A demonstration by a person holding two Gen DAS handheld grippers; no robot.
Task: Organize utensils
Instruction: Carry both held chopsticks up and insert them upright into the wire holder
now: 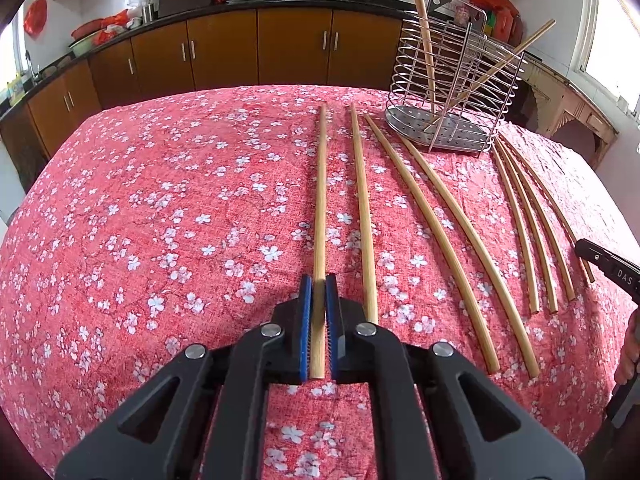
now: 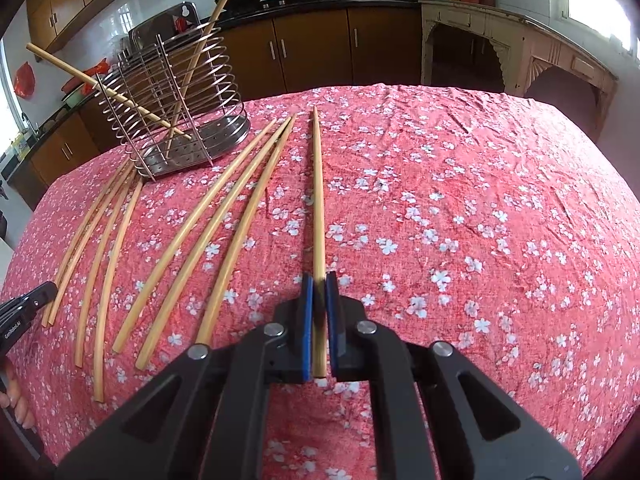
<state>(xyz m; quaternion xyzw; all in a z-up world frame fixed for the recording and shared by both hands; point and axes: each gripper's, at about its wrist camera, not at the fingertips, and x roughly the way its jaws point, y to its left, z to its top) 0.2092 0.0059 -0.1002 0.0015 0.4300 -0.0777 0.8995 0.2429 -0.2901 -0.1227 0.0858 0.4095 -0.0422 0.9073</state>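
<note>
My left gripper [image 1: 316, 292] is clenched on the near end of the leftmost chopstick [image 1: 321, 200], which lies flat on the pink flowered tablecloth [image 1: 160, 220] and points toward the table's far edge. Just beside it on the cloth lie three loose chopsticks [image 1: 400, 184], fanning toward the near edge, and farther toward the right edge a bunch of four more [image 1: 532, 216].

My right gripper [image 2: 319, 292] grasps the near end of the rightmost chopstick [image 2: 317, 184], its blue pads [image 2: 307, 320] closed against the wood on both sides. The stick lies along the cloth, with bare cloth stretching to the right edge.

The wire utensil holder [image 1: 452, 92] stands near the far edge, between the two groups of loose sticks. Two chopsticks [image 2: 200, 52] lean inside it, one tilted steeply, the other slanting out over the rim.
</note>
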